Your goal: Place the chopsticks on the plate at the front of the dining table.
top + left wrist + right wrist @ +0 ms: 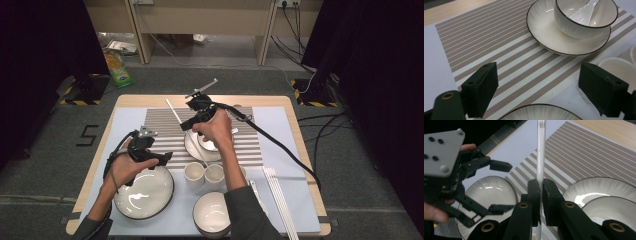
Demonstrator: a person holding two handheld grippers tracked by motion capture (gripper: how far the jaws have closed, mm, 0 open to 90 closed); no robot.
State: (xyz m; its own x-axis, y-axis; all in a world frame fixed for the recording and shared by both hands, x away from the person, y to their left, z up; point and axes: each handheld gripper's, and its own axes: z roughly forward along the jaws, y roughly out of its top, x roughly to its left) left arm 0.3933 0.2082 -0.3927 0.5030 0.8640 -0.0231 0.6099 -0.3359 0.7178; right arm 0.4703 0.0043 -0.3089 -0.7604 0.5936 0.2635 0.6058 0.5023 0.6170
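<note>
Pinching a white chopstick [541,157] in the right claw [540,192] above the striped placemat [165,131], spreading the left claw [537,87] beside it.

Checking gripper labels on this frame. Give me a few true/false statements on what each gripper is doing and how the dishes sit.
1. The right gripper has its jaws shut on a white chopstick. True.
2. The left gripper is clamped on the rim of the large plate. False: its jaws stand wide apart, holding nothing, above the striped placemat.
3. A white spoon lies in the small bowl that sits on a saucer. True.
4. The two cups are stacked one inside the other. False: they stand side by side.
5. More white chopsticks lie near the table's right edge. True.
</note>
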